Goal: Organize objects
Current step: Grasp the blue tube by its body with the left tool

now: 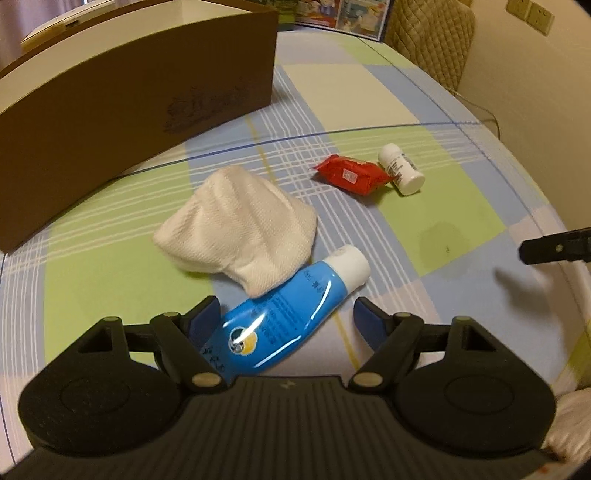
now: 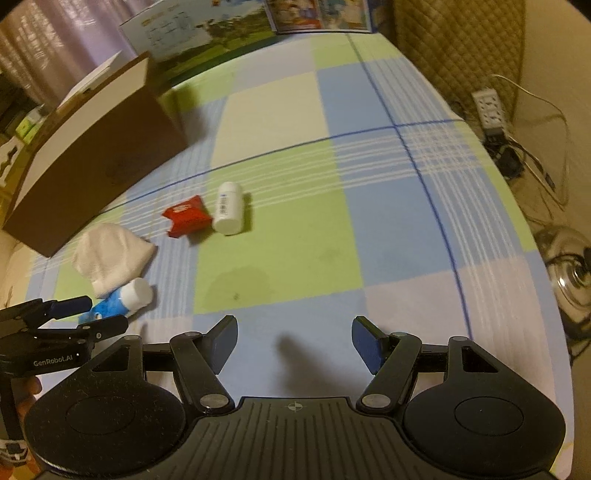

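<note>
A blue tube with a white cap [image 1: 288, 310] lies on the checked cloth between the open jaws of my left gripper [image 1: 286, 314]; a white folded cloth [image 1: 240, 229] overlaps the tube's far side. A red packet [image 1: 351, 173] and a white bottle [image 1: 400, 168] lie together farther off. In the right wrist view my right gripper [image 2: 293, 339] is open and empty above bare cloth; the left gripper [image 2: 86, 314] is at its left around the tube [image 2: 122, 299], with the white cloth [image 2: 110, 258], red packet [image 2: 186, 216] and bottle [image 2: 229, 212] beyond.
A brown cardboard box [image 1: 122, 110] with a white inside stands at the back left, seen also in the right wrist view [image 2: 92, 166]. Picture books [image 2: 317, 14] lie at the far edge. A quilted chair [image 2: 458, 48], a power strip [image 2: 489, 109] and cables are off the right side.
</note>
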{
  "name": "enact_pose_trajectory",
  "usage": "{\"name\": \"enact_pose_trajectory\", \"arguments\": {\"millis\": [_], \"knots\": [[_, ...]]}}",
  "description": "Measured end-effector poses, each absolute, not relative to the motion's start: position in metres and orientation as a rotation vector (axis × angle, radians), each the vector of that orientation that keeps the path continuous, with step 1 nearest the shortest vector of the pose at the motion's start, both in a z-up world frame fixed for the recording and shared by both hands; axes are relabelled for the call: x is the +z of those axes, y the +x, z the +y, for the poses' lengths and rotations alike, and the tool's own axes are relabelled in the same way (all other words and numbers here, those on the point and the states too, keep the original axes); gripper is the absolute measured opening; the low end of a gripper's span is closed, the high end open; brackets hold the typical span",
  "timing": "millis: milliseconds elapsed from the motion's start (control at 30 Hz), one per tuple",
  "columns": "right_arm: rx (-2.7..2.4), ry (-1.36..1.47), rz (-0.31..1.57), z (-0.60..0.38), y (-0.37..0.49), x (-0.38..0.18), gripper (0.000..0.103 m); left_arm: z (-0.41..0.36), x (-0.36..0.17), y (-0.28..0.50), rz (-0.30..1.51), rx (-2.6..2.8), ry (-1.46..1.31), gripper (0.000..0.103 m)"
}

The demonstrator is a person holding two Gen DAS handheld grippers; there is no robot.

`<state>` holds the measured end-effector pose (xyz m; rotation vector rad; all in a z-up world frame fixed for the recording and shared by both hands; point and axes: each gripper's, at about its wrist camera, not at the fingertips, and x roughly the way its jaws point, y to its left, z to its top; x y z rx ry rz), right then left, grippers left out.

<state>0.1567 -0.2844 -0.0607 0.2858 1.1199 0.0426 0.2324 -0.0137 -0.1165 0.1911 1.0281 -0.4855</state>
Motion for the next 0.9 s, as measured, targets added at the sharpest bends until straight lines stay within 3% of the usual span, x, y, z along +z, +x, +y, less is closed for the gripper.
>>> {"name": "enact_pose_trajectory", "arguments": {"millis": [200,500,900], "knots": [[0.013,0.297,1.128,-0.292,0.151,-0.062,0.066,-0.019,-0.12,0.23,1.04,-0.509,0.2,0.06],[0.031,0.299,1.135,-0.292,0.152,-0.065,0.066,-0.031,-0.117,0.207,1.074,-0.522,0.191,0.047],[0.028,0.307,1.138,-0.304,0.143,-0.066,0.066,-0.064,-0.118,0.217,1.084,-0.424,0.253,0.046]]}}
